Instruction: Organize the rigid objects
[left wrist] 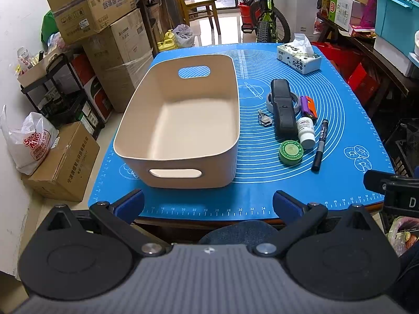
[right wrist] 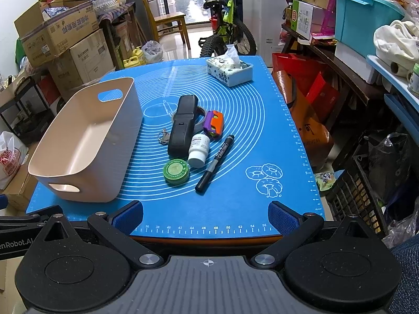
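I'm working in a cluttered home storeroom: stacked cardboard boxes (left wrist: 97,7) far left of my jaws, a bicycle (left wrist: 267,18) and wooden chair (right wrist: 170,18) beyond them.

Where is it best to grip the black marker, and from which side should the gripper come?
Probably mid-barrel on the marker, from above with the right gripper. It lies flat, so set the fingers across its narrow width; the bottle crowds its upper end.
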`<state>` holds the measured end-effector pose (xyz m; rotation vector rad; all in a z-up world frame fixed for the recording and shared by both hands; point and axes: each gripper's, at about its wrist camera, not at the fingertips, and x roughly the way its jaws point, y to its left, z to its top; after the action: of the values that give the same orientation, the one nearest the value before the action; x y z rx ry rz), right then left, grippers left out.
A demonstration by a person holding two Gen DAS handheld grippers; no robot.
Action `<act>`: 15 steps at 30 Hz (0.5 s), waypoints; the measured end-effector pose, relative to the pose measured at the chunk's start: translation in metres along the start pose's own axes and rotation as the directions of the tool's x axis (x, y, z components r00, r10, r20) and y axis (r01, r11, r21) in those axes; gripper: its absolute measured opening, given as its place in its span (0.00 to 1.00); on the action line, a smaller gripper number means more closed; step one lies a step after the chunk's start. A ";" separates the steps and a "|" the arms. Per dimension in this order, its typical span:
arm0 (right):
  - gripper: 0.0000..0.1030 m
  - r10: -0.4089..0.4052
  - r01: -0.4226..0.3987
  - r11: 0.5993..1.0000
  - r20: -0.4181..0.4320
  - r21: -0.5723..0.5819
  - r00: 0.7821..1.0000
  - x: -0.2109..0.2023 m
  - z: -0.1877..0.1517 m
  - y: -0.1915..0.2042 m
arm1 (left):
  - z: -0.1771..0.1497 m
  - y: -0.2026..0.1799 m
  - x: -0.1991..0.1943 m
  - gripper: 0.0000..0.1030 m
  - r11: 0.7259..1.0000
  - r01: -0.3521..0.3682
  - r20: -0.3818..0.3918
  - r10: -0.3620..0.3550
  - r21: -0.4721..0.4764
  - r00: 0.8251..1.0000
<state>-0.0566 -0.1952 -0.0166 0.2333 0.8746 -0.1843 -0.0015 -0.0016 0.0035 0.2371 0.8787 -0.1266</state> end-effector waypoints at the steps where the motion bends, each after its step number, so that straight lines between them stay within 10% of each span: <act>1: 0.98 0.000 0.000 1.000 0.000 0.000 1.000 0.000 0.000 0.000 | 0.000 0.000 0.000 1.00 1.000 0.002 0.000 -0.002 0.001 1.000; 15: 0.98 -0.003 0.003 1.000 0.000 -0.002 1.000 0.000 0.000 0.001 | -0.001 0.000 0.000 1.00 1.000 0.002 0.004 -0.002 0.001 1.000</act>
<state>-0.0567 -0.1945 -0.0167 0.2300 0.8747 -0.1857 -0.0022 -0.0013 0.0026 0.2373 0.8753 -0.1291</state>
